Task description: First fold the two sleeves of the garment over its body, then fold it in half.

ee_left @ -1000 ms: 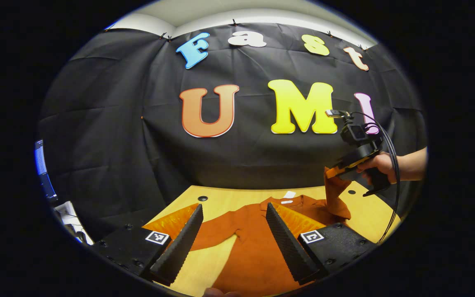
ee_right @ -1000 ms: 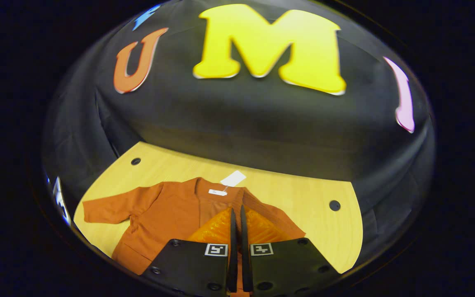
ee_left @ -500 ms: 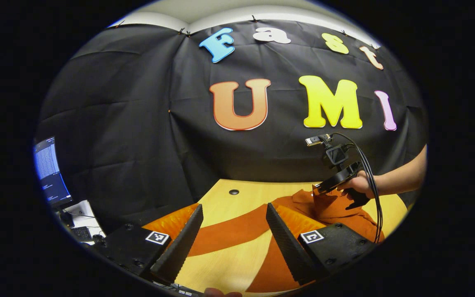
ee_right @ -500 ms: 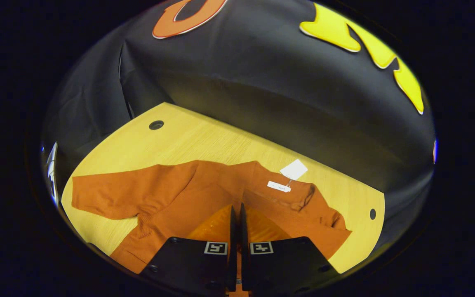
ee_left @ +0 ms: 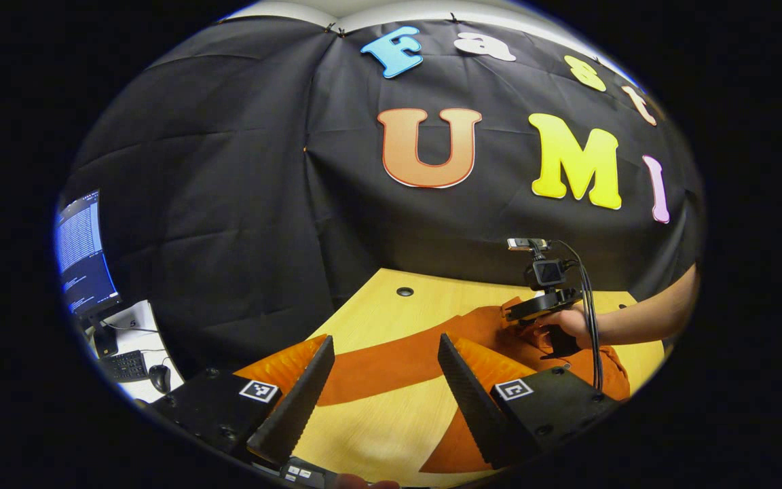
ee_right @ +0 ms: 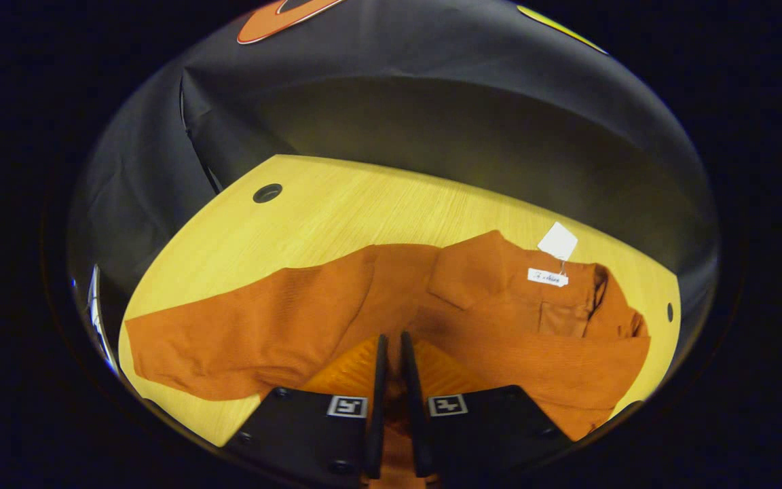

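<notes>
An orange long-sleeved garment [ee_right: 472, 319] lies spread on the yellow wooden table [ee_right: 337, 210], with a white tag [ee_right: 557, 241] at its collar. My right gripper [ee_right: 392, 337] is shut on a fold of the orange sleeve, held low over the garment's body. That sleeve lies doubled over the chest [ee_right: 567, 353]. The other sleeve [ee_right: 228, 339] stretches out flat to the left. In the left gripper view, my left gripper [ee_left: 384, 380] stands open above this flat sleeve [ee_left: 391, 363], touching nothing. Farther off, a hand [ee_left: 571, 322] holds the right gripper [ee_left: 516, 314] down on the garment.
A monitor [ee_left: 79, 251], a keyboard [ee_left: 123, 365] and a mouse [ee_left: 158, 372] sit on a side desk left of the table. The table has round cable holes [ee_left: 404, 291] near its back edge. A black cable [ee_left: 591, 319] hangs from the right gripper.
The right gripper has carried the sleeve down and across the garment's body, from raised to lying low on it. The left gripper has swung left and stays open.
</notes>
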Tool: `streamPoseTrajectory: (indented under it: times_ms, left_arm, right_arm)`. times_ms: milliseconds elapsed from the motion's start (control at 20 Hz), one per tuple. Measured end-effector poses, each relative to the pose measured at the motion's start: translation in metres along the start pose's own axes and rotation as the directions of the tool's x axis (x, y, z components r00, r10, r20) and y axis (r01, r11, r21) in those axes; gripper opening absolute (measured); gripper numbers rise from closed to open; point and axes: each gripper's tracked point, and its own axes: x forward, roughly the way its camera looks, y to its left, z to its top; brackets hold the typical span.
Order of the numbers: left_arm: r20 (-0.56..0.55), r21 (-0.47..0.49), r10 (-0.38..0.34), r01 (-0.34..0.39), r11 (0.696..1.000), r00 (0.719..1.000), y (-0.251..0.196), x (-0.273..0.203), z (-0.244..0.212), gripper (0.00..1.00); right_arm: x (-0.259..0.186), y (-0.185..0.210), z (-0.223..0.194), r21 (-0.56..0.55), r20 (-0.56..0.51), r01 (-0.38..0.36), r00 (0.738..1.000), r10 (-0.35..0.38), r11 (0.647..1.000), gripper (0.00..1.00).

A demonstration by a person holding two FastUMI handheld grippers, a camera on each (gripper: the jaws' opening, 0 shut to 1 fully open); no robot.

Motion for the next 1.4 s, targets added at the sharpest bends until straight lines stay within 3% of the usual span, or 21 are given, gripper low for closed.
streamPoseTrajectory:
  times_ms: [50,250,350,550,750,800,950,1150,1400]
  left_arm:
    - [-0.001,0.009,0.009,-0.009,1.000,1.000,0.006,0.001,0.000,1.00]
    - [0.012,-0.010,0.026,-0.026,1.000,1.000,0.024,0.008,0.002,0.99]
    - [0.011,-0.015,0.023,-0.023,1.000,1.000,0.029,0.017,-0.002,0.99]
    - [0.023,-0.026,-0.018,0.019,0.999,1.000,0.033,0.049,-0.015,1.00]
    - [-0.042,0.002,-0.038,0.038,0.999,0.998,0.052,0.096,-0.058,0.99]
    - [-0.066,0.013,-0.030,0.031,0.999,0.997,0.061,0.109,-0.071,1.00]
    - [-0.186,0.033,-0.013,0.020,0.999,0.983,0.082,0.139,-0.119,1.00]
    - [-0.248,0.093,0.031,-0.008,0.996,0.968,0.085,0.163,-0.137,1.00]
    - [-0.347,0.059,0.022,-0.001,0.998,0.938,0.084,0.168,-0.169,1.00]
  right_arm:
    - [-0.004,0.002,0.002,0.020,0.014,-0.014,1.000,0.014,1.000,0.38]
    - [-0.034,-0.006,0.012,0.083,0.092,-0.041,0.995,0.033,0.996,0.66]
    - [-0.062,-0.019,0.015,0.101,0.135,-0.045,0.990,0.031,0.994,0.76]
    - [-0.134,-0.049,0.011,0.021,0.222,-0.031,0.975,0.025,0.999,0.98]
    - [-0.220,-0.056,-0.007,-0.021,0.285,-0.081,0.955,0.084,0.996,0.98]
    - [-0.241,-0.062,-0.018,-0.033,0.285,-0.091,0.954,0.097,0.995,0.94]
    - [-0.289,-0.092,-0.057,-0.031,0.266,-0.070,0.961,0.075,0.997,0.98]
    - [-0.321,-0.144,-0.102,0.115,0.228,-0.021,0.974,-0.006,0.993,0.98]
    - [-0.333,-0.177,-0.125,0.298,0.206,0.002,0.976,-0.067,0.955,0.97]
